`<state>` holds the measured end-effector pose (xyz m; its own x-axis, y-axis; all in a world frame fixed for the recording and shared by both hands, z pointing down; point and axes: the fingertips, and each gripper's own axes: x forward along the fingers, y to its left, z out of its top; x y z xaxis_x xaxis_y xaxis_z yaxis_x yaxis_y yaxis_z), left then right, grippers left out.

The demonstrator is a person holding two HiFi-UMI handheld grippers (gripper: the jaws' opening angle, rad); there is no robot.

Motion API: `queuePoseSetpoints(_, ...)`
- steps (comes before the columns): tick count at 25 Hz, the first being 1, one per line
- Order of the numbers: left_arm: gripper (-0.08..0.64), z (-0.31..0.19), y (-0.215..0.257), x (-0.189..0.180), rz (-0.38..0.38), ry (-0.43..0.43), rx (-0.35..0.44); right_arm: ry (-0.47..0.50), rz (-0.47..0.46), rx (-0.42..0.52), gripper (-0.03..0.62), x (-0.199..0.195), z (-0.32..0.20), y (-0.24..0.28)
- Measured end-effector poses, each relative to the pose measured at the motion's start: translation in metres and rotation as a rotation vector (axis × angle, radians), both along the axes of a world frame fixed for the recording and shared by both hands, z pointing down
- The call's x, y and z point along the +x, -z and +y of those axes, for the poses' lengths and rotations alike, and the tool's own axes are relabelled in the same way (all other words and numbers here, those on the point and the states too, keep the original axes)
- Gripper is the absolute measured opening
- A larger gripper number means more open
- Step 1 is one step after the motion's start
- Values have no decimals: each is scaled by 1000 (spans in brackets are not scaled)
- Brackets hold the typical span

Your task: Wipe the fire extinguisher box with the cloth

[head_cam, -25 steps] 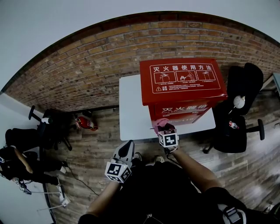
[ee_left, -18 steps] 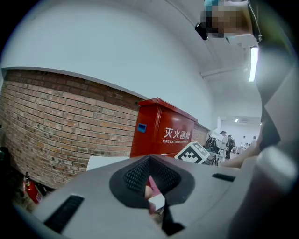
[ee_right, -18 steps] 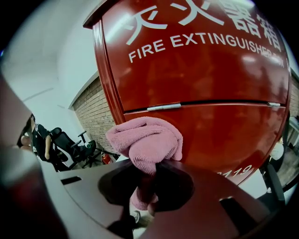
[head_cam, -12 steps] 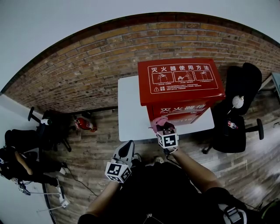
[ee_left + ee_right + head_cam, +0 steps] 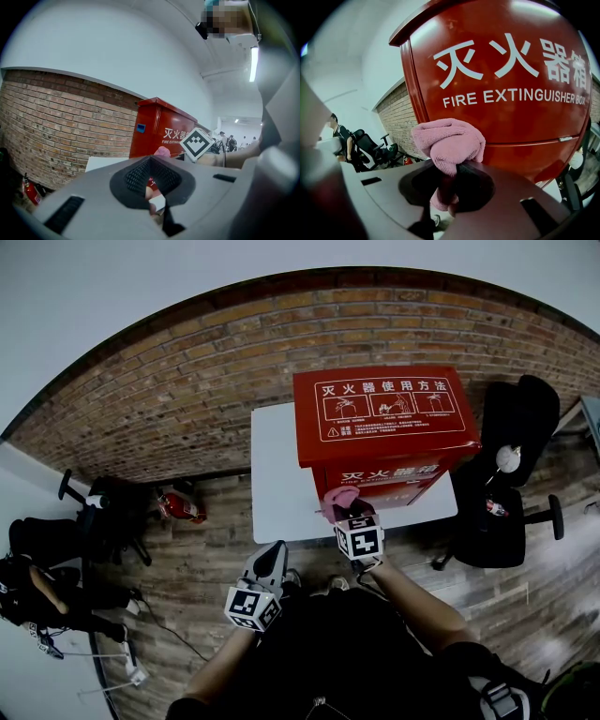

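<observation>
A pink cloth (image 5: pixel 449 140) is held bunched and clamped in the right gripper (image 5: pixel 450 185) against the lower front of the red fire extinguisher box (image 5: pixel 389 423), near the box's left front corner. Contact between cloth and panel appears likely from the right gripper view, though it cannot be confirmed. The left gripper (image 5: pixel 152 187) is kept low and well back from the box, its jaws drawn together on nothing.

The wiping of the front face is judged to be at its start, with the lid and the sides of the box not yet reached. For the next move, the cloth would need to be pressed flatter to the panel and drawn away from the left corner, across the face beneath the white lettering.

Some edges must be allowed for: the lid overhangs the front face above the cloth, a horizontal seam with a small handle runs across the lower front, and the box's left vertical edge lies just beside the cloth. Below the box front, only a narrow strip of white table (image 5: pixel 281 474) is left. Open tabletop is offered to the left of the box, while a black office chair (image 5: pixel 516 427) crowds its right side
</observation>
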<state>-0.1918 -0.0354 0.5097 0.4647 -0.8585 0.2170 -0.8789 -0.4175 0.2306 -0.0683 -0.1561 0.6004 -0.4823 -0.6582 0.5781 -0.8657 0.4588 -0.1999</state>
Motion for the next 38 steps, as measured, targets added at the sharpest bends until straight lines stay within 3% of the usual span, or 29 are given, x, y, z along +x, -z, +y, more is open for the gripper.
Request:
queuePoseSetpoints(5,23,-2,0,0,2,0,3,6,-4,5,84,-1,2,12)
queuePoseSetpoints(38,23,-2,-1,-7,28,9,10,44,-40,254,84,-10,2,170)
